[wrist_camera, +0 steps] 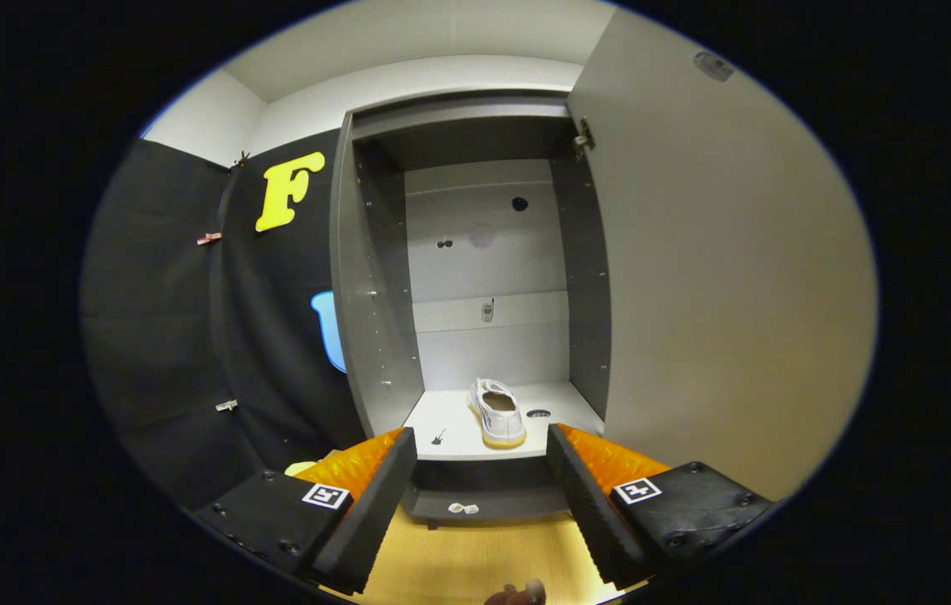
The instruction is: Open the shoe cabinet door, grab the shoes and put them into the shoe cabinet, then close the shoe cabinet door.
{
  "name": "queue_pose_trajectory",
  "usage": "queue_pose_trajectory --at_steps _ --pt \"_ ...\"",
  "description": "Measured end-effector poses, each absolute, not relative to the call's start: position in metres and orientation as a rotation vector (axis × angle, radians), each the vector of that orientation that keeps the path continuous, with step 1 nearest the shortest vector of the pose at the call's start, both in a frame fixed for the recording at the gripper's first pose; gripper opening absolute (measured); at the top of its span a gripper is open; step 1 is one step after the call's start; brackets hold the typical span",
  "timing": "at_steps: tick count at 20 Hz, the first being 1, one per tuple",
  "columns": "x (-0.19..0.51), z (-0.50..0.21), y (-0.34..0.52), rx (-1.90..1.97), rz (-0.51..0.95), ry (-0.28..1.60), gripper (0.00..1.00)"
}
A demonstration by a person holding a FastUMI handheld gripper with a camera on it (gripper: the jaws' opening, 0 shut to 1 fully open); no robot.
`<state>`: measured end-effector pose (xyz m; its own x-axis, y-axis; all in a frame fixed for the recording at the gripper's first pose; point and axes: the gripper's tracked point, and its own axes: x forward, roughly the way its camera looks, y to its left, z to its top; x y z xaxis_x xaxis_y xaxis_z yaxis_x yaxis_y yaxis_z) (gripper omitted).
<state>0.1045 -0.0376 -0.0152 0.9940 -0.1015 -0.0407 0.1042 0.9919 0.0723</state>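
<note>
The shoe cabinet (475, 277) is standing with its door (719, 277) swung wide to the right, so the opening step looks done. One pale shoe (498, 412) is already sitting on the cabinet's bottom shelf (450, 433), near the shelf's front edge and roughly mid-width, its toe pointing out toward the room. A small dark mark is lying on the shelf just right of it, and another nearer the front left corner; I cannot tell what either is.

The gripper (482, 458) is hanging in front of the cabinet with its fingers spread wide and nothing between them but the shelf's front edge and the wooden floor (475, 555) below. The shoe is lying just beyond the fingers, clear of both.

To my eye the placing step is at its end or near it. If a second shoe is waiting, the next move calls for turning away to fetch it and setting it beside the first. If not, the gripper needs to swing right, get behind the open door's free edge and push it shut across the opening.
</note>
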Motion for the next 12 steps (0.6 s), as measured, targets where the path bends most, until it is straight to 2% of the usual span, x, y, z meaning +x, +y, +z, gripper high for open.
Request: queue_pose_trajectory --at_steps 6,12 --pt "0.001 0.023 -0.059 0.105 -0.081 -0.032 0.98" --pt "-0.067 0.03 -0.13 0.068 -0.094 -0.037 0.98"
